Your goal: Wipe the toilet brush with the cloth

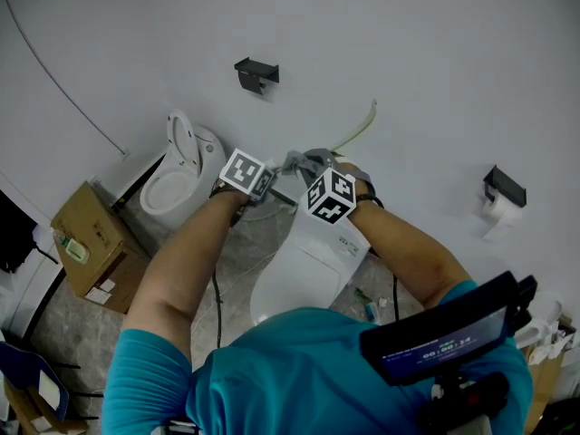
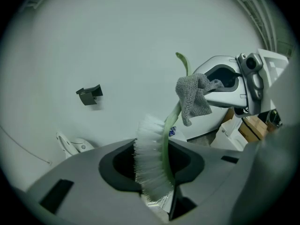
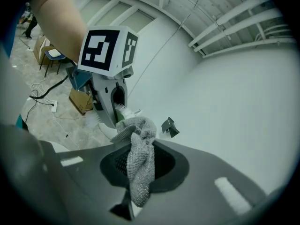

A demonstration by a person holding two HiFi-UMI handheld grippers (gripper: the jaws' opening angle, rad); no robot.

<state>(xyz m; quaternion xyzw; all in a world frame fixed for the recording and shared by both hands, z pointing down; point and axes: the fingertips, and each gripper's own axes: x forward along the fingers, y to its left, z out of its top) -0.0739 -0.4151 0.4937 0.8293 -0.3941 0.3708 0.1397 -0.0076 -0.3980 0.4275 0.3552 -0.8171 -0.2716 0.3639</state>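
Head view: a person in a teal shirt reaches both arms forward over a white ceramic toilet that stands on a grey stone-pattern floor.
- The left gripper and the right gripper, each with a black-and-white marker cube, meet just above the toilet's cistern end.
- A pale green plastic toilet brush curves up from between them against the white wall.
- Other items: a second white toilet at the left, a brown cardboard box beside it, a black wall bracket above, and a black paper holder with a white roll at the right.

Left gripper view: the grey jaws are closed partway on the toilet brush's head.
- White bristles press against one pad and the green spine against the other.
- The handle rises upward out of the grip.
- A grey knitted cloth, pinched by the right gripper, hangs against the handle's upper part.

Right gripper view: the jaws are clamped on the cloth.
- The cloth bunches above the pads, and a loose tail hangs below them.
- The left gripper and the brush bristles sit just beyond the cloth.
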